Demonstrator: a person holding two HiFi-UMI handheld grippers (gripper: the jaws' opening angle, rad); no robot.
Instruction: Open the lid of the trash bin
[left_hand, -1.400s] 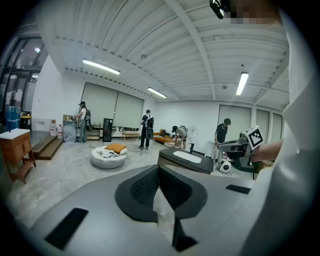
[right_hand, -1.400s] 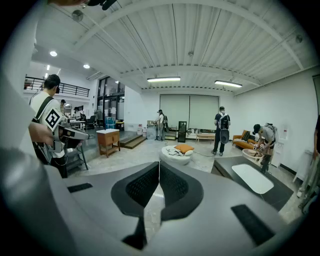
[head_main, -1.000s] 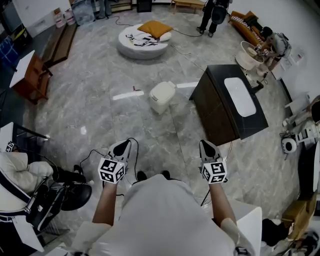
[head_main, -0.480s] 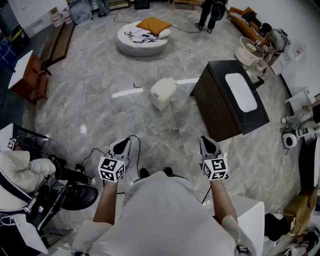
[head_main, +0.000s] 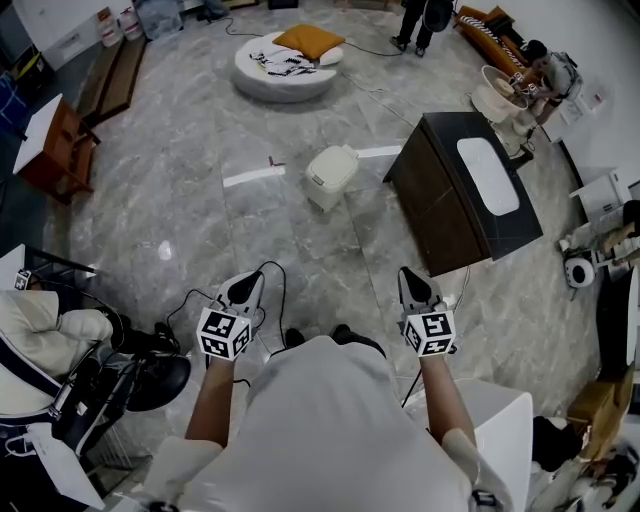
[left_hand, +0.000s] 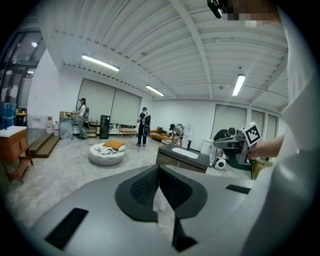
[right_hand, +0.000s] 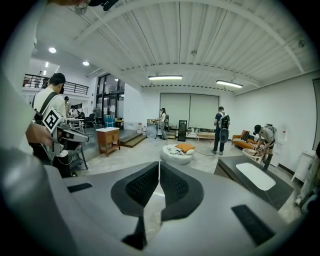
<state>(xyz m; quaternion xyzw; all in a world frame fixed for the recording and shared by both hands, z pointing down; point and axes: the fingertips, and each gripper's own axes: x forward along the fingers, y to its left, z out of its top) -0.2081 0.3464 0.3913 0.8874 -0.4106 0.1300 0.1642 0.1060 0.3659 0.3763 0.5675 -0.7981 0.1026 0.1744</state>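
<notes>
— What's ahead?
— Grey floor (head_main: 180, 235). A dark cabinet (head_main: 440, 215) stands on it, with the cream bin (head_main: 332, 176) just left of it, lid down.
— Jaws?
— Left gripper (head_main: 246, 287), right gripper (head_main: 412, 283): both pressed together, nothing between, well short of the bin.

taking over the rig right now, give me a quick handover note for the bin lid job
Left gripper: jaws together, nothing between them, held out in front of the body.
Right gripper: the same, shut and empty.
Trash bin: cream, standing on the grey floor ahead, just left of the dark cabinet. It is well away from both grippers.
Done: nothing on the bin. Its lid looks closed and neither gripper touches it.
Left: walk up to the bin, bring a gripper to the lid's edge and lift it open. Either gripper looks usable, since the bin sits roughly between them.
</notes>
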